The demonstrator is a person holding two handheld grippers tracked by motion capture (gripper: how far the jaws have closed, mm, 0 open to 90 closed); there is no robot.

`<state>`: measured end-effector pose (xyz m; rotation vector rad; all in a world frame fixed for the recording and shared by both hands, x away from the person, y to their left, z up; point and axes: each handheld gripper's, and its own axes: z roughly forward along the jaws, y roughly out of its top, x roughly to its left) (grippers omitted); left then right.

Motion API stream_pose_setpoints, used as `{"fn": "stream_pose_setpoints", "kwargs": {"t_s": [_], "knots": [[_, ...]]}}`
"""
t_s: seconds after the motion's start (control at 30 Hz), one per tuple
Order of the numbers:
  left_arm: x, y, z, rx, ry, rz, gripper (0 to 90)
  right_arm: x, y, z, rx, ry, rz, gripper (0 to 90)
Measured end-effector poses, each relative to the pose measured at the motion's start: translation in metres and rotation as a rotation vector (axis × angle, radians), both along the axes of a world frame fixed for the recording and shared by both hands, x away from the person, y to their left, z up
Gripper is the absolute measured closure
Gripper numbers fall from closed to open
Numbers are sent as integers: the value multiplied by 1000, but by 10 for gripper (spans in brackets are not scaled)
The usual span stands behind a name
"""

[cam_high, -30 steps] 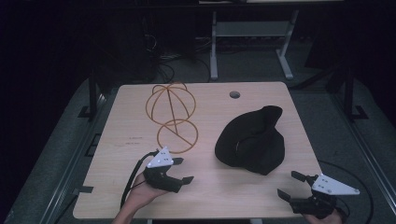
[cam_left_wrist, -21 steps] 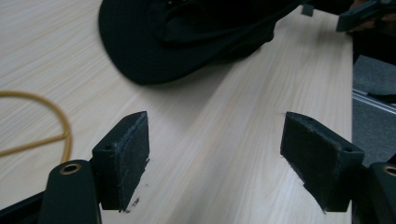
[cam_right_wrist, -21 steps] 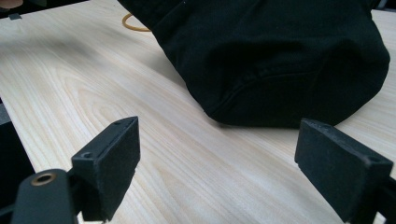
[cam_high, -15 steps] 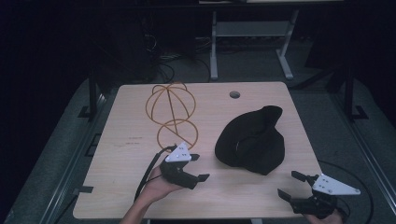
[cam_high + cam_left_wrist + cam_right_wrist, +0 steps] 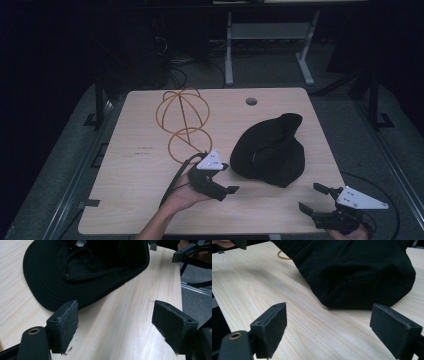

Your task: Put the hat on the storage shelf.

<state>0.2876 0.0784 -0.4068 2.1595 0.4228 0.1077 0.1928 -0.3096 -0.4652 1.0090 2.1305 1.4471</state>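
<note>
From the high view, a pale wooden bench stood in a dark room, black cap right of centre. In the left gripper view, the left gripper gaped wide near the cap's brim. In the right gripper view, the right gripper gaped wide, empty.

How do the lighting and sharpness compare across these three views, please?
High view: the room is dark, the table dimly lit and the black cap shows little detail. Left gripper view: brighter, with the cap's brim stitching sharp. Right gripper view: wood grain is crisp, but the cap is one dark mass and the near pads slightly soft.
</note>
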Motion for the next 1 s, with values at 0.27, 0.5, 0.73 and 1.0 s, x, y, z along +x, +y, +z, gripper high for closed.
{"fn": "stream_pose_setpoints", "kwargs": {"t_s": [0.27, 0.5, 0.73, 1.0], "knots": [[5, -26, 6, 22, -18, -41, 205, 0, 0, 1, 1, -2, 4, 137], [8, -48, 6, 46, -26, -62, 237, 0, -3, 1, 9, -5, -2, 138], [8, -63, 3, 73, -62, -64, 369, 1, -5, 2, 18, -6, -8, 137], [7, -70, 5, 54, -108, -68, 711, 2, -6, 1, 14, 6, -12, 138]]}}
